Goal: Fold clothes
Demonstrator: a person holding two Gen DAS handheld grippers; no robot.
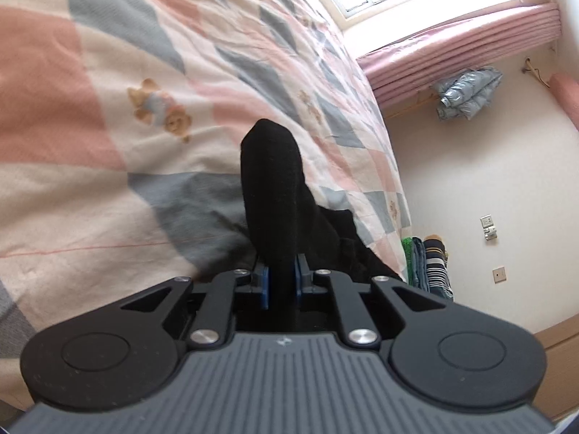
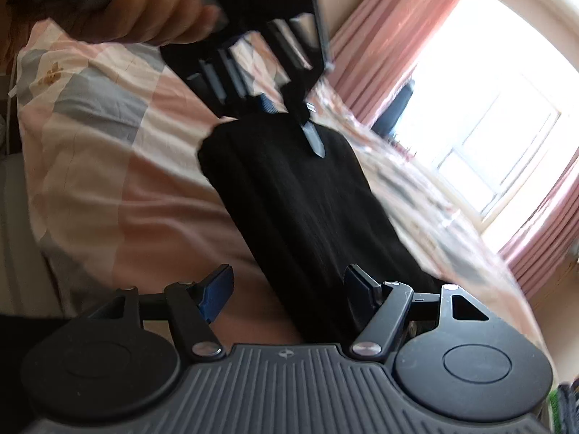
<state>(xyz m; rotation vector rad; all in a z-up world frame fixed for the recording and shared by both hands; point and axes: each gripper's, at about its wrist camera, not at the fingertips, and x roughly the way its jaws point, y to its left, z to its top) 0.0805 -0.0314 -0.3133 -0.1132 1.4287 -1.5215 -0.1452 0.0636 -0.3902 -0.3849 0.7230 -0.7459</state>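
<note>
A black garment is held up over the patchwork quilt. My left gripper is shut on the black garment, which sticks up past its blue pads and drapes to the right. In the right wrist view the same garment hangs as a long strip from the left gripper at the top, held in a hand. My right gripper is open, its blue pads wide apart, with the lower part of the strip lying between them.
The bed quilt fills most of both views. Pink curtains and a bright window lie beyond. A blue puffer jacket hangs on the wall. Folded clothes are stacked beside the bed edge.
</note>
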